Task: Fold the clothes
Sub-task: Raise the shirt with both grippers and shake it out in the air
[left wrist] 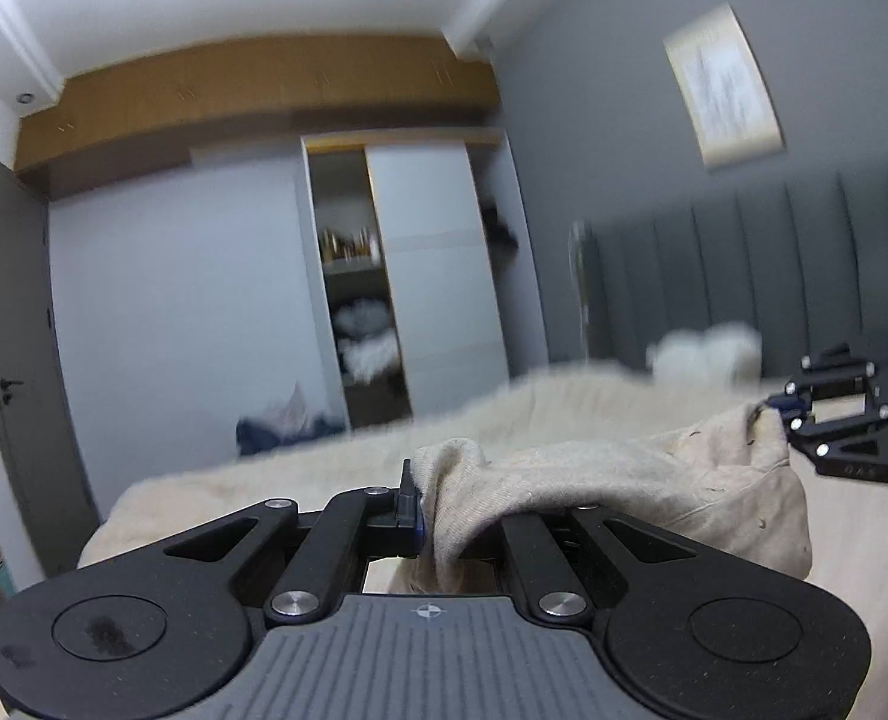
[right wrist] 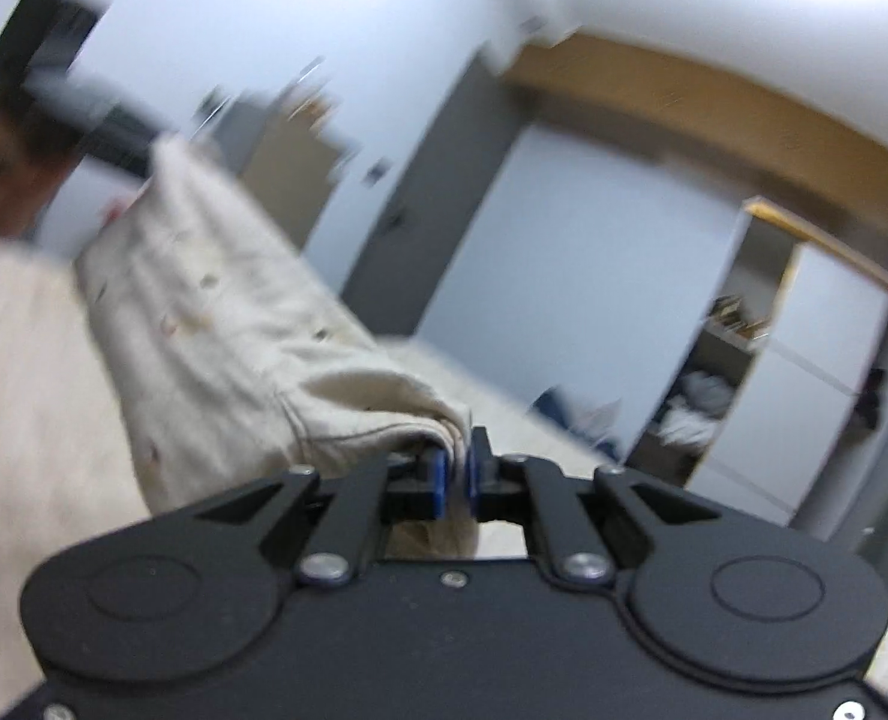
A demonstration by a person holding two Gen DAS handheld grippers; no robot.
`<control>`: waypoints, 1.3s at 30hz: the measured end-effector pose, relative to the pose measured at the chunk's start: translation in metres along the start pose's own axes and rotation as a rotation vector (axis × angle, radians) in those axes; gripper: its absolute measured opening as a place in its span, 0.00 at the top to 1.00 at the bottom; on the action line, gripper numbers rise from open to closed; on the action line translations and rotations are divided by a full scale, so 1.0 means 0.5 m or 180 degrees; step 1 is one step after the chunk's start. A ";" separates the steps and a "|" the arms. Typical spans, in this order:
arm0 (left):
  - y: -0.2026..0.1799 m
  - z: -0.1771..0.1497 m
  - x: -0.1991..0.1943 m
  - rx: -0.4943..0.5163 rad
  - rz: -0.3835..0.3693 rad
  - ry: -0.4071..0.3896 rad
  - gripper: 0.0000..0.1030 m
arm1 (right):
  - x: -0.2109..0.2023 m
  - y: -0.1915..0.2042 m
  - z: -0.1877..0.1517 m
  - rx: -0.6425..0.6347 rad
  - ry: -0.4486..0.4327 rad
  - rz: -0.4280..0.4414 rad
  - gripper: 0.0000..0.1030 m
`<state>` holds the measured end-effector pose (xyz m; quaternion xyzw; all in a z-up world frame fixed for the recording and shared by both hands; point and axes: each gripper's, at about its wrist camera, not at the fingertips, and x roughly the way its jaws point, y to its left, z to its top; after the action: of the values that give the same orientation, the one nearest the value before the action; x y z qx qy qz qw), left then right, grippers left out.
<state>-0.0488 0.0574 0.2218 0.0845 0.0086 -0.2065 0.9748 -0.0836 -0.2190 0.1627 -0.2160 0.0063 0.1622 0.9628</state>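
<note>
Left tool (left wrist: 438,516) pinches one end of cream sweater (left wrist: 594,480), blue pads tight on cloth. Right tool (right wrist: 456,477) pinches other end of sweater (right wrist: 216,324), cloth squeezed between its blue pads. Sweater hangs stretched between both tools, lifted just above bed (left wrist: 300,468). Bed has fluffy cream cover. White pillow (left wrist: 708,351) sits by grey headboard (left wrist: 762,264). Wardrobe (left wrist: 420,276) stands behind bed, door slid open, shelves showing. Grey door (left wrist: 12,336) at far left. Right view blurry.
</note>
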 end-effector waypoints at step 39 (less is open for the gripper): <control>0.097 -0.509 0.359 -0.0915 0.0063 0.1726 0.49 | 0.368 0.120 -0.372 0.0544 0.1942 0.0245 0.49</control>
<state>0.1392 0.0719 -0.0303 -0.0022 0.2968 -0.1635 0.9408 0.0827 -0.1887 -0.0460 -0.1726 0.3165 0.1251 0.9243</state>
